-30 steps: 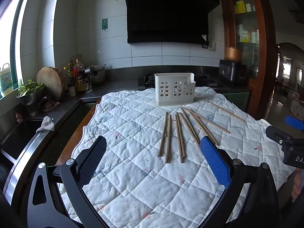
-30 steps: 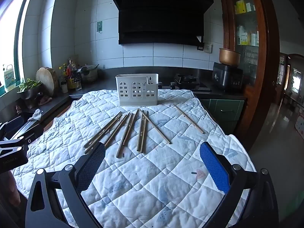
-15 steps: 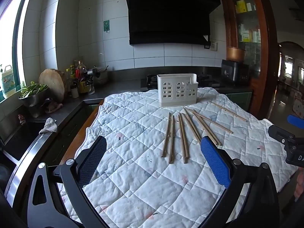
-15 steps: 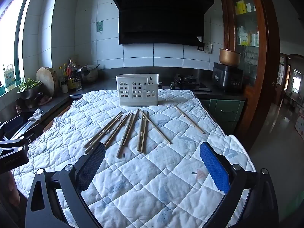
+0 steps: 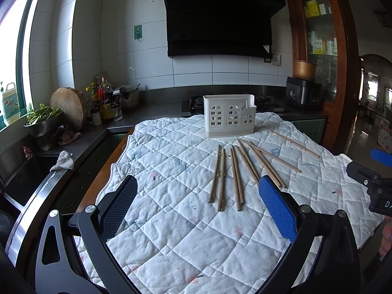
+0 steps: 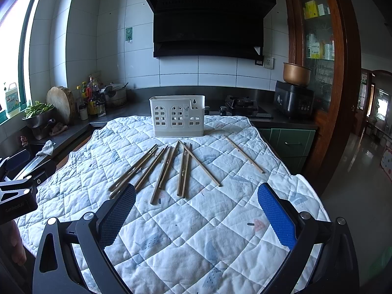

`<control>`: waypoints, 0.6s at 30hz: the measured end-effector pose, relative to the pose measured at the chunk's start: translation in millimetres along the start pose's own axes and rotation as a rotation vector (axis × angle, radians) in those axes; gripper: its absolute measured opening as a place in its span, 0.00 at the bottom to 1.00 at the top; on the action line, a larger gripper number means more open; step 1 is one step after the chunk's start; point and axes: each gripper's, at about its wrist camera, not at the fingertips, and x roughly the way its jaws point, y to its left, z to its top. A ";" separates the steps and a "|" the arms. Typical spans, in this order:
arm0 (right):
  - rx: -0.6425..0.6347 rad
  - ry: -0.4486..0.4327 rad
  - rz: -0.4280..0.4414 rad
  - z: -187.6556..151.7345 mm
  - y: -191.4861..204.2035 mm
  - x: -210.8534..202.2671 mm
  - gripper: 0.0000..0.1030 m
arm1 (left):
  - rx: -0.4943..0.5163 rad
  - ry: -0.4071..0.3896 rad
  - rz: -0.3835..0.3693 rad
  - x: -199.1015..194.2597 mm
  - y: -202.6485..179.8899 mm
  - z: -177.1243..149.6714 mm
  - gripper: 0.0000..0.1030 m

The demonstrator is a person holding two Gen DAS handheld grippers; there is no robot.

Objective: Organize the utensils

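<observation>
Several wooden chopsticks (image 5: 235,171) lie fanned on a white quilted cloth (image 5: 171,220); they also show in the right wrist view (image 6: 166,169). One chopstick (image 6: 243,153) lies apart at the right. A white slotted utensil holder (image 5: 229,118) stands upright behind them, seen too in the right wrist view (image 6: 177,115). My left gripper (image 5: 198,208) is open and empty, above the cloth in front of the chopsticks. My right gripper (image 6: 196,213) is open and empty, likewise short of them.
A dark counter (image 5: 147,115) runs behind and left, with bottles (image 5: 103,100), a wooden board (image 5: 68,107), a bowl of greens (image 5: 41,122) and a sink (image 5: 22,178). A stove (image 6: 241,106) and black cooker (image 6: 294,100) stand right. The cloth ends at the table's edges.
The left gripper has tilted up and drawn back slightly, so the chopsticks and holder sit lower in its view. The right gripper has barely moved.
</observation>
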 end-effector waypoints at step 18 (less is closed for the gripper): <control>-0.001 0.003 0.002 0.3 0.3 1.3 0.94 | 0.002 0.001 0.001 5.4 -0.5 -1.6 0.96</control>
